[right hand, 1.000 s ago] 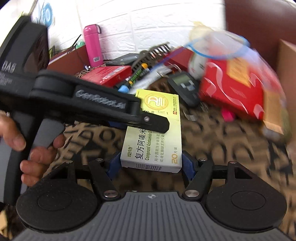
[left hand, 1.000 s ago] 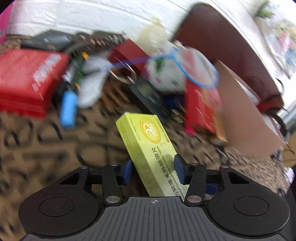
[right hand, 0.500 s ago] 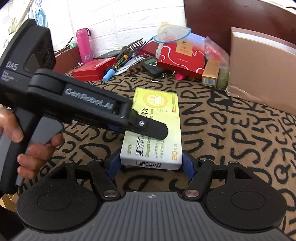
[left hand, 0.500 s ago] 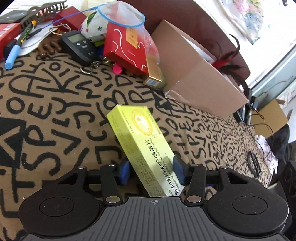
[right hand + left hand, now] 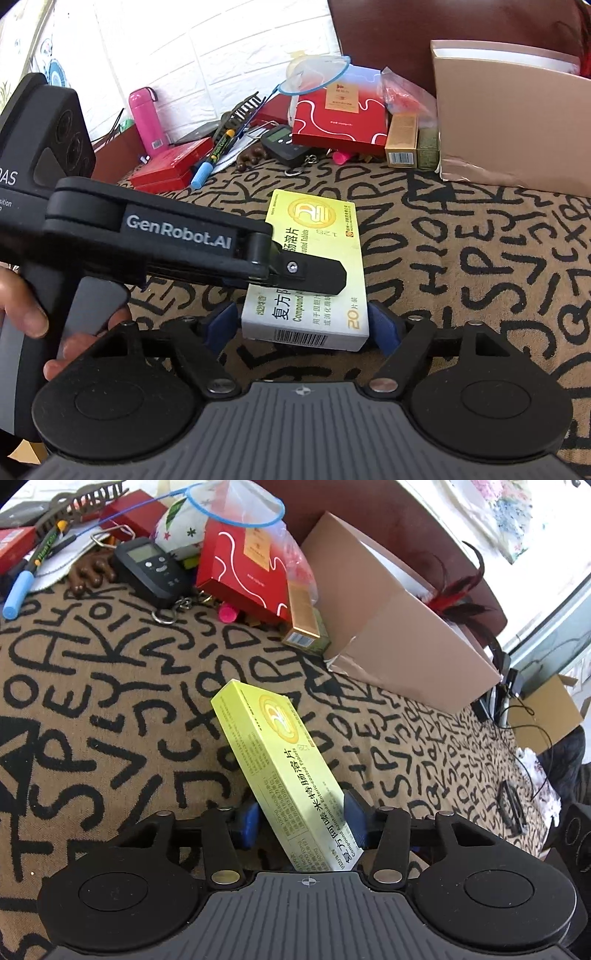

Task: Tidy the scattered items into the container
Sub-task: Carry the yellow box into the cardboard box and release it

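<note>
A yellow-green medicine box [image 5: 280, 760] is held tilted above the patterned tablecloth. My left gripper [image 5: 301, 821] is shut on its near end. In the right wrist view the same box [image 5: 317, 266] lies between my right gripper's [image 5: 301, 325] blue pads [image 5: 384, 325], which press its two sides. The left gripper's finger [image 5: 295, 273] crosses over the box there. The tan cardboard container [image 5: 399, 627] stands at the back right, also in the right wrist view [image 5: 517, 122].
A pile lies at the back: red gift box [image 5: 340, 122], small gold carton [image 5: 400, 140], black digital scale [image 5: 151, 568], blue marker [image 5: 203, 173], red flat boxes [image 5: 166, 170], pink bottle [image 5: 144, 118], hair claw [image 5: 77, 506]. Cables [image 5: 517, 738] hang off the table's right edge.
Both grippers and the box have drawn back from the pile toward the middle of the table and now hold nearly still. The grip on the box is unchanged.
</note>
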`<move>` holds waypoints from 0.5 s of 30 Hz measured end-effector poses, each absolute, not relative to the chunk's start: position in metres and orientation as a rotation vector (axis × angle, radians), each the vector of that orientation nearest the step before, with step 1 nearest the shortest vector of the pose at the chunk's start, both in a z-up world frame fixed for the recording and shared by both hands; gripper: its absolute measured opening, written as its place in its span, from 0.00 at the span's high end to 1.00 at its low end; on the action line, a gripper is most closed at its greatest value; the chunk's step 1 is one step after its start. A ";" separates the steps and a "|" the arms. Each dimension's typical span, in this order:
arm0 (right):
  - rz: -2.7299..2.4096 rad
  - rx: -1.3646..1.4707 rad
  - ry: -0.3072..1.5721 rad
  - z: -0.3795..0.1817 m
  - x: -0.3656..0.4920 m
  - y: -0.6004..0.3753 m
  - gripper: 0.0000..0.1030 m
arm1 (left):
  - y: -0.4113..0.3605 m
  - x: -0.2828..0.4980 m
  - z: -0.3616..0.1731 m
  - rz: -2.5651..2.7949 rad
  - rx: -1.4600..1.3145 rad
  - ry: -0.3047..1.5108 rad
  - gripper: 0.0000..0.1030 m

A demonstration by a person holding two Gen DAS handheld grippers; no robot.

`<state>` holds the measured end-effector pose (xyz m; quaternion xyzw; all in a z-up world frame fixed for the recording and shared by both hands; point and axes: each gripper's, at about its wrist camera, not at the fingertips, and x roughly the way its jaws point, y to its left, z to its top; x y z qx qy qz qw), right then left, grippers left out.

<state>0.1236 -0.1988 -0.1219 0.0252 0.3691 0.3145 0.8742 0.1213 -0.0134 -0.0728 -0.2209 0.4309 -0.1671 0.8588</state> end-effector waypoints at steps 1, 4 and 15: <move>0.649 0.050 0.768 -0.122 0.124 -0.199 0.30 | -0.013 0.121 -0.073 -0.353 -0.464 0.906 0.42; 0.648 0.058 0.765 -0.123 0.123 -0.200 0.30 | -0.014 0.119 -0.072 -0.350 -0.450 0.908 0.56; 0.596 0.054 0.671 -0.085 0.104 -0.228 0.30 | -0.043 0.111 -0.025 -0.441 -0.404 0.841 0.58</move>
